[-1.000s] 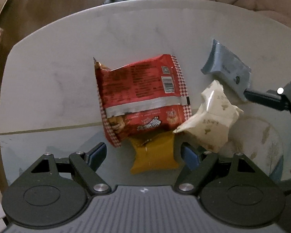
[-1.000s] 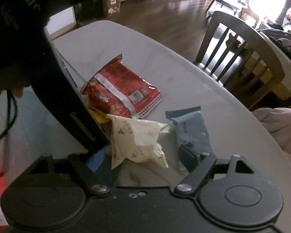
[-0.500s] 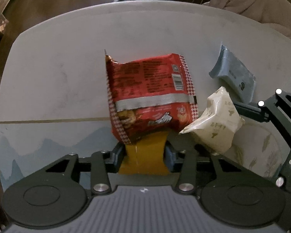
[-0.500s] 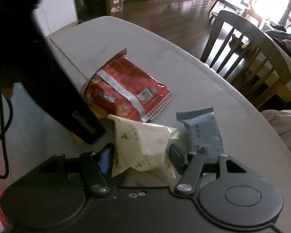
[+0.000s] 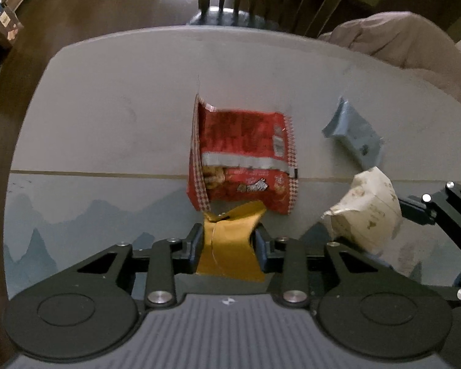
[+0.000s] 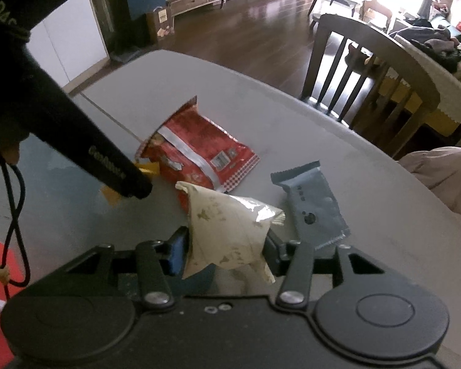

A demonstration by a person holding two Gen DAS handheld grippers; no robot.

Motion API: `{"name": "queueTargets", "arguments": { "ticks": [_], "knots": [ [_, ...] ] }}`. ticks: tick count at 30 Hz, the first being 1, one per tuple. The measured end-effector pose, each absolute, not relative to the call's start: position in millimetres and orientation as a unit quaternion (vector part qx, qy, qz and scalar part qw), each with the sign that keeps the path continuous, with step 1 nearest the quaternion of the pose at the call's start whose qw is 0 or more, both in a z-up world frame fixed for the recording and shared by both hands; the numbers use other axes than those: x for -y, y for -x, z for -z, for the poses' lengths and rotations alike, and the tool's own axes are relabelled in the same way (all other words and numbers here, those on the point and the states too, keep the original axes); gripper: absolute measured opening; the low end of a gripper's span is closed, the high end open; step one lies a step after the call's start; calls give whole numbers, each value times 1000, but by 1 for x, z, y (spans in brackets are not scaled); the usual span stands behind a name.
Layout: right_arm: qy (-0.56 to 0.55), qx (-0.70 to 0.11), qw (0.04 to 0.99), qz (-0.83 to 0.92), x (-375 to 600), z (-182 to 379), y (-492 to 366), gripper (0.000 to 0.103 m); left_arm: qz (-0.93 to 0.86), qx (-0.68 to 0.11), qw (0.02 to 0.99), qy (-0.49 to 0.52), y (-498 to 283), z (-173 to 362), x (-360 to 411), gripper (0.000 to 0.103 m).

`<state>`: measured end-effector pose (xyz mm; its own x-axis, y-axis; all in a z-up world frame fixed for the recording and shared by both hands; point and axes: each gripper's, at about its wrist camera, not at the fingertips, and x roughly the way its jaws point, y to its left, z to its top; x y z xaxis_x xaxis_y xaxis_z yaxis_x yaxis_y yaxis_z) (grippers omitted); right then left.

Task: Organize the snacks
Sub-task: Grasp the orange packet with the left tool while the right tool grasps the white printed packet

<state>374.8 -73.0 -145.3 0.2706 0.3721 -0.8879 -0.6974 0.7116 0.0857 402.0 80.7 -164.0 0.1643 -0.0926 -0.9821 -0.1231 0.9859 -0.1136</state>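
Snacks are spread over a grey table (image 5: 113,117), and two of them are gripped. A yellow packet (image 5: 230,243) is pinched between the pads of the left gripper (image 5: 230,247), whose jaws have just been closing and are now pressed against the packet's two sides. The packet's far end is seen just at the near edge of a red bag (image 5: 246,156), which lies flat on the table directly beyond the left gripper, its open, torn end turned to the left.

A cream packet (image 6: 227,230) is clamped in the right gripper (image 6: 227,250); its jaws have likewise just been closing, and the wrapper is crumpled between the pads, with its loose top standing up beyond the fingertips. In the left wrist view the same cream packet (image 5: 365,212) is seen to the right of the yellow one, held by the right gripper (image 5: 384,240).

A blue-grey bar (image 6: 310,203) lies flat on the table just to the right of the cream packet and slightly beyond it, untouched by either gripper. It is set apart from the red bag (image 6: 199,156). A wooden chair (image 6: 359,70) is drawn up at the table's far side.
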Motion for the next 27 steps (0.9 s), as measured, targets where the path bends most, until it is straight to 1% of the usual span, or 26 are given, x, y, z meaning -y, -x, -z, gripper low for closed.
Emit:
{"name": "queueTargets", "arguments": {
  "ticks": [2, 6, 10, 14, 19, 21, 23, 24, 25, 27],
  "knots": [
    [159, -491, 787, -338, 78, 133, -371, 50, -6, -641, 762, 87, -398, 154, -82, 28],
    [149, -484, 796, -331, 88, 110, -363, 50, 1, -623, 778, 83, -387, 128, -78, 24],
    [148, -471, 809, -320, 95, 87, -348, 50, 11, -614, 784, 84, -378, 109, -76, 24],
    [148, -469, 813, -310, 103, 74, -336, 50, 11, -616, 784, 75, -372, 107, -72, 24],
    [146, -475, 813, -302, 114, 78, -329, 50, -3, -639, 763, 97, -383, 127, -71, 25],
    [141, -476, 814, -300, 120, 82, -328, 50, -12, -654, 747, 115, -390, 139, -71, 33],
    [132, -480, 814, -299, 126, 86, -333, 50, -27, -659, 740, 131, -394, 150, -71, 62],
    [129, -482, 814, -298, 129, 89, -335, 50, -36, -657, 740, 137, -396, 155, -71, 66],
    [125, -483, 814, -297, 131, 92, -338, 50, -43, -657, 740, 138, -397, 160, -70, 69],
    [119, -487, 813, -296, 136, 98, -342, 50, -52, -664, 733, 139, -400, 171, -68, 69]
  ]
}}
